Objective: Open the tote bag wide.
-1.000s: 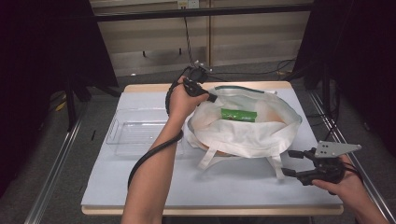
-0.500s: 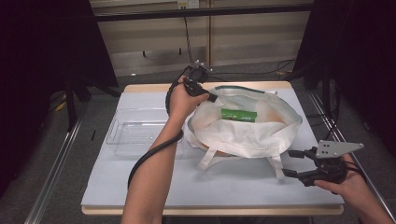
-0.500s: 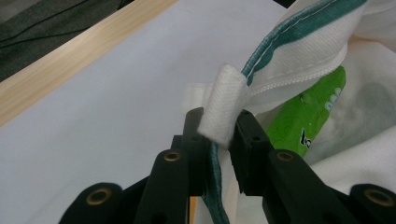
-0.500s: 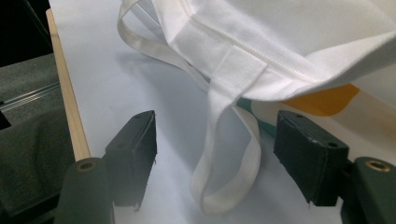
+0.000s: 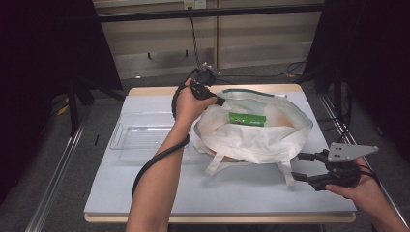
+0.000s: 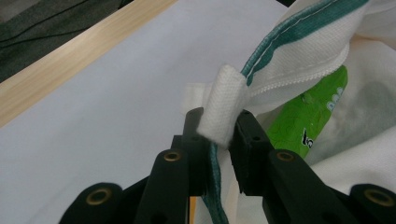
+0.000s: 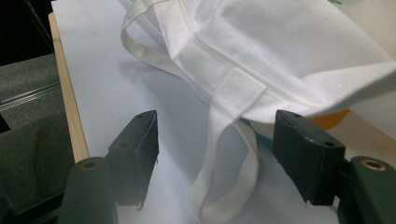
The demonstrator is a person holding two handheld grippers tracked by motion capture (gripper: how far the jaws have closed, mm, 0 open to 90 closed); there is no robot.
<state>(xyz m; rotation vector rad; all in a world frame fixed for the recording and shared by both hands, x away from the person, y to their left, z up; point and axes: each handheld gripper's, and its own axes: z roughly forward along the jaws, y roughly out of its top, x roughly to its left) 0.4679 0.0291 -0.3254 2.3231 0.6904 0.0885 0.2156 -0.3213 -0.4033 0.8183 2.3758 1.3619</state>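
Note:
A white cloth tote bag (image 5: 251, 140) lies open in the middle of the table, with a green packet (image 5: 247, 119) inside it. My left gripper (image 5: 220, 101) is at the bag's far left rim. In the left gripper view the left gripper (image 6: 219, 123) is shut on the bag's green-trimmed rim (image 6: 299, 44), where a white strap end folds over; the green packet (image 6: 310, 114) lies just beyond. My right gripper (image 5: 297, 166) is held near the table's front right, open. In the right gripper view its jaws (image 7: 215, 135) stand wide on either side of the bag's handle strap (image 7: 231, 186), not touching it.
A clear plastic tray (image 5: 145, 137) stands to the left of the bag. The table (image 5: 145, 193) has a pale blue top with a wooden edge (image 7: 70, 107). Something orange (image 7: 329, 119) shows under the bag's near rim. Cables hang behind the table.

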